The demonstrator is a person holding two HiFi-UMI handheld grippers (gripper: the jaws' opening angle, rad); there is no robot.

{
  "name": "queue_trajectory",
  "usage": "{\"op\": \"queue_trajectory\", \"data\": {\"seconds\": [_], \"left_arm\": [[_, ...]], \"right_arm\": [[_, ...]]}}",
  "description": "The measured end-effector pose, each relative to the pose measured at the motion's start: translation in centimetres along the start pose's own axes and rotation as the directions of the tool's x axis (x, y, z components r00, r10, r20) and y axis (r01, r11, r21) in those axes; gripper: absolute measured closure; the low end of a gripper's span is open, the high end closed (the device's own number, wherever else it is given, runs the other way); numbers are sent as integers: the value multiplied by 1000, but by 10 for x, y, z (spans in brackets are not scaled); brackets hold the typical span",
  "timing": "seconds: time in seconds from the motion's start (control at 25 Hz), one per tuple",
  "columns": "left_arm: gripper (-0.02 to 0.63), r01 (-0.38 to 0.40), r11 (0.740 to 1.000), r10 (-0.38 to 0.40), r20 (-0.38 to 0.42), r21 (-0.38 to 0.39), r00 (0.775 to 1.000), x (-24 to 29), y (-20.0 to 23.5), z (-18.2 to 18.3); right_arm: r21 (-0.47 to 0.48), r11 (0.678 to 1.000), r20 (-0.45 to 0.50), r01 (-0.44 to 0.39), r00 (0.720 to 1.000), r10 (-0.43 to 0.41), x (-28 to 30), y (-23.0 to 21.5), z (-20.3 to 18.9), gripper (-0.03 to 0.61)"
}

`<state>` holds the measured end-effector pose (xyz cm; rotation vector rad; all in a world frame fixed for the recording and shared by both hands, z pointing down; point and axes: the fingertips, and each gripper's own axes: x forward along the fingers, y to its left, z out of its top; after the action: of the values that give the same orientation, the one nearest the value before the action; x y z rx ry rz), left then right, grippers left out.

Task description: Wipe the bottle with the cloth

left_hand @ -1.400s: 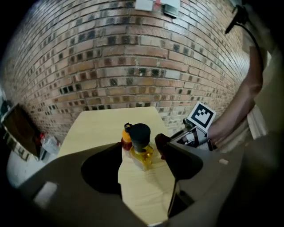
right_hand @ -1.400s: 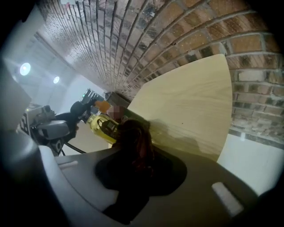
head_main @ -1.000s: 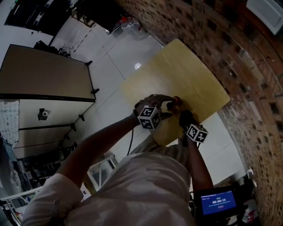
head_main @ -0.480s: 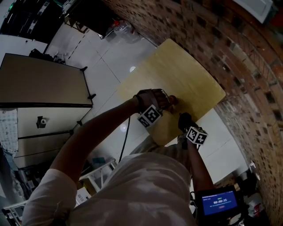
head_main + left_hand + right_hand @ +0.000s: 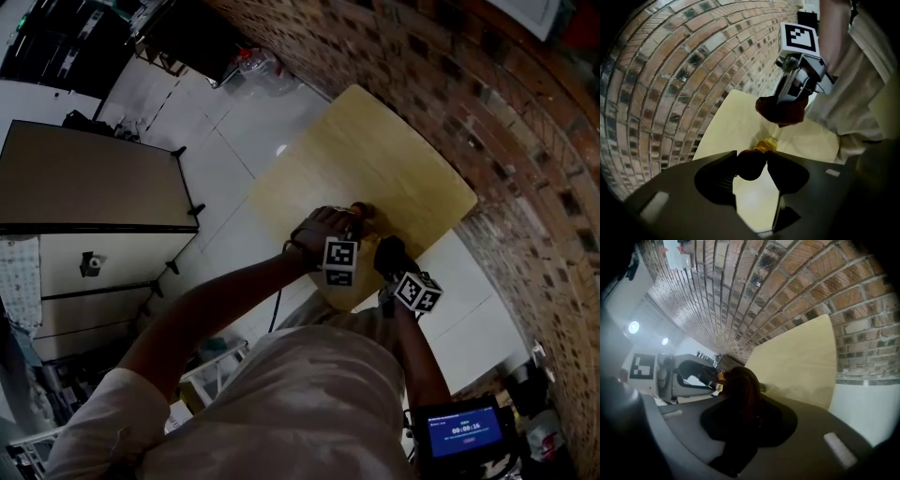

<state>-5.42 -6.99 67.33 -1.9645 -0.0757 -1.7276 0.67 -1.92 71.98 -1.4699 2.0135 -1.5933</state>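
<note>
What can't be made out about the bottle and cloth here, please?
- Bottle: left gripper view, body hidden behind its cap, which sits between the closing jaws of the left gripper; head view, mostly hidden by the left hand.
- Cloth: right gripper view, too dark to show folds.
- Cloth-bottle contact: head view, too small.
</note>
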Motion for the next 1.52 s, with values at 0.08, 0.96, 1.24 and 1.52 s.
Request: {"op": "queue_trajectory", "data": {"seconds": [0.08,0.96,1.24,1.52], "left_arm": [[394,-15,999,14,-10,-46,1000,2,-3,11],[420,-12,804,-5,-28,-595,1000,-4,2,5],[413,-34,683,1,-45,-730,999,1,12,-15],[319,-20,756,49,26,-655,998,-7,-1,-10]], "right_arm": [[-8,996,36,-86,996,86,4,26,16,502],[-231,901,-98,367,913,-397,83,-40,-2,506],[-313,903,-230,296,898,-374,90,-46,-5,502],[-119,951,-130,287,945,-301,24,-59,-5,502]]}}
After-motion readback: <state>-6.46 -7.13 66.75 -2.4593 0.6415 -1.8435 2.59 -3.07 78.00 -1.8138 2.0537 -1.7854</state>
